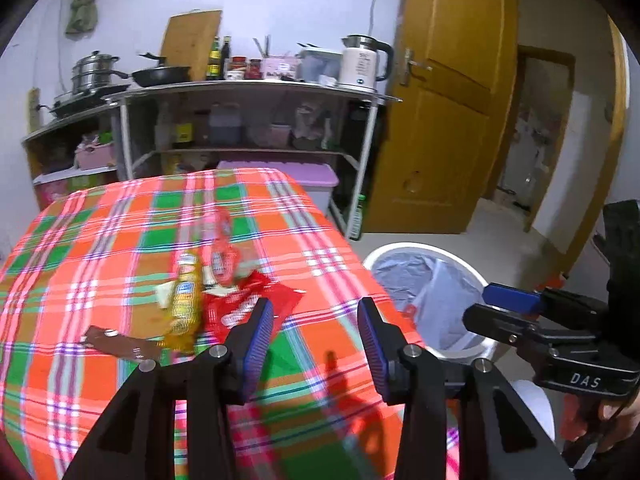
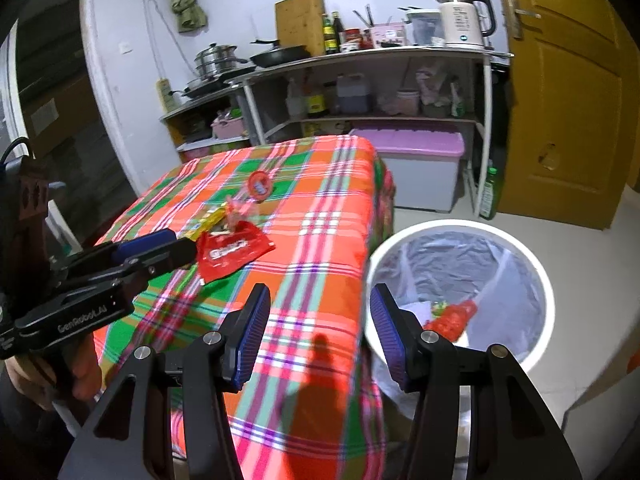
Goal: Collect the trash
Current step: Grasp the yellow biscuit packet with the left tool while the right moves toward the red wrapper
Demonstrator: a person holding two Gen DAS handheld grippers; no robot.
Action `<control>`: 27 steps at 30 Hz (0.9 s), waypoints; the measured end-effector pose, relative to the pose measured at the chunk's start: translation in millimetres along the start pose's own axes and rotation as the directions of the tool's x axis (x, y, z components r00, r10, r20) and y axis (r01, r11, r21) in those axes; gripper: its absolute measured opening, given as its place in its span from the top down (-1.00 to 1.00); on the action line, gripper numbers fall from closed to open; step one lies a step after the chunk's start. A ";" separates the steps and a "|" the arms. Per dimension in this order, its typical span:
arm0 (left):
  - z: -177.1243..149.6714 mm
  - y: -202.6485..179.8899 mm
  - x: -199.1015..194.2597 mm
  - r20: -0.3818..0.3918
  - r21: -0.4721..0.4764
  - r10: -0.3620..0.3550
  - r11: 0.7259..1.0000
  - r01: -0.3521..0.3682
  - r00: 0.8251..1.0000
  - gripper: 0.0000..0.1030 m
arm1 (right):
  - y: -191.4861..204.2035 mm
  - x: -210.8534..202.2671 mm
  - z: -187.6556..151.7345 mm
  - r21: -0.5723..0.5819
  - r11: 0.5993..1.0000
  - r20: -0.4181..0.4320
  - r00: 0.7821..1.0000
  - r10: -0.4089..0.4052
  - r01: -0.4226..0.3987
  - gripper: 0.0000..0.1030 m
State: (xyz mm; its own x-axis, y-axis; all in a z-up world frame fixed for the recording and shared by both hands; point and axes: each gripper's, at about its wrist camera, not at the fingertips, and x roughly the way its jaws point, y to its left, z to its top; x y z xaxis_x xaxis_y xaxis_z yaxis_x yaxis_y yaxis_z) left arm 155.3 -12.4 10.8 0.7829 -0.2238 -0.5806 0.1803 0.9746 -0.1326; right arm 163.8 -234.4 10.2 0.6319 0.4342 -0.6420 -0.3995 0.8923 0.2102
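Note:
Wrappers lie on the plaid-covered table (image 1: 100, 240): a red packet (image 1: 248, 304) (image 2: 234, 252), a yellow wrapper (image 1: 186, 300) (image 2: 208, 220), a clear wrapper with a red label (image 1: 222, 248) (image 2: 260, 186) and a brown wrapper (image 1: 120, 344). My left gripper (image 1: 316, 312) (image 2: 182, 244) hangs open and empty over the cloth, just in front of the red packet. My right gripper (image 2: 318, 304) (image 1: 478, 304) is open and empty above the table's right edge, beside the white lined bin (image 2: 440, 226) (image 1: 400, 246). Red trash (image 2: 452, 316) lies inside the bin.
Behind the table stands a metal shelf (image 1: 248, 90) with pots, bottles and a kettle (image 1: 362, 64). A lilac-lidded box (image 2: 416, 140) sits on the floor under it. A yellow door (image 1: 448, 120) stands open at the right. A hand (image 1: 596, 424) holds the right gripper.

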 end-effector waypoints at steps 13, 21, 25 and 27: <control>1.7 66.8 3.0 -0.007 -0.085 0.111 0.990 -0.111 0.994 0.16 | 27.4 27.9 9.8 -0.051 0.998 -0.036 0.999 0.041 -0.042 -0.03; 2.0 90.2 34.7 -0.070 -0.115 0.116 0.986 -0.124 0.991 0.16 | 32.3 44.0 14.1 -0.062 0.997 -0.060 0.997 0.042 -0.046 -0.03; -0.9 93.8 48.3 -0.106 -0.117 0.113 0.985 -0.125 0.988 0.16 | 32.3 50.9 14.4 -0.062 0.997 -0.073 0.996 0.041 -0.046 -0.03; -1.8 95.7 55.3 -0.125 -0.123 0.112 0.984 -0.128 0.986 0.16 | 32.2 54.8 15.4 -0.061 0.997 -0.080 0.996 0.041 -0.046 -0.03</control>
State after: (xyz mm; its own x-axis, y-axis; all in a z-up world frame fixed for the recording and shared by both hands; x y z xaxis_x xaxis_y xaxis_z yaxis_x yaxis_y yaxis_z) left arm 214.9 68.5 -35.5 0.7173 -0.1111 -0.6879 0.0043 0.9879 -0.1551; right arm 195.8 -180.0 -6.9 0.5600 0.4592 -0.6896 -0.4681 0.8621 0.1939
